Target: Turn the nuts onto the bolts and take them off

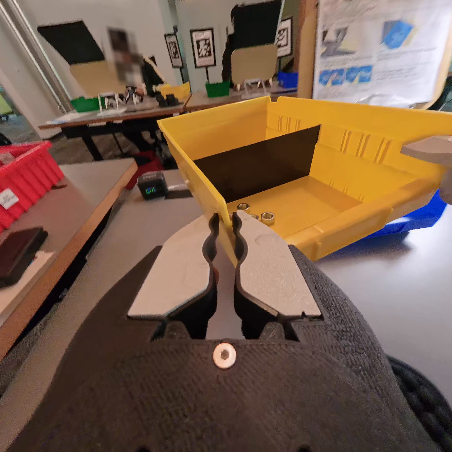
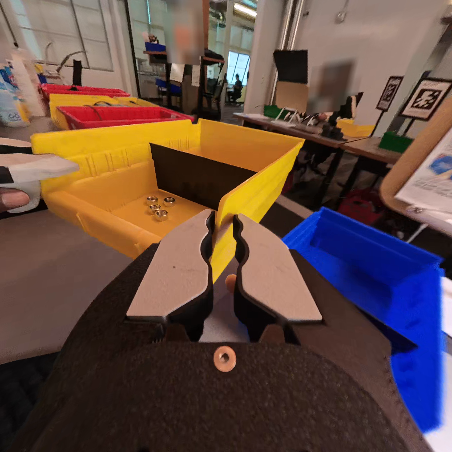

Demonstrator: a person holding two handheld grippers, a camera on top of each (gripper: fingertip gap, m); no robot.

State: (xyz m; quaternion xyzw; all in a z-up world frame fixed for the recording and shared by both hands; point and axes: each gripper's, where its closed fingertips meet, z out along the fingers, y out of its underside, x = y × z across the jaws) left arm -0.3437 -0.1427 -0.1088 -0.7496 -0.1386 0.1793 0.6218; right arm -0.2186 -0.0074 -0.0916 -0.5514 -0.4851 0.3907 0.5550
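Up close, each gripper is a rough black printed body carrying two smooth grey fingers with wavy black inner pads, and each pinches a thin side wall of the yellow bin point(image 1: 362, 210): the left gripper point(image 1: 223, 217) clamps one front corner wall, the right gripper point(image 2: 223, 216) the opposite one. That bin is glossy moulded plastic with ribbed slots along its back wall and a flat black divider point(image 2: 203, 176) across it. On its floor, ahead of the divider, lie the nuts point(image 2: 157, 208), small shiny hexagonal metal pieces in a tight cluster; the right wrist view shows four, while the left gripper's finger partly hides them in its own view. Only the right view shows the blue bin point(image 2: 381, 293) as an open tray just beside; farther back stand red bins point(image 2: 117, 115)
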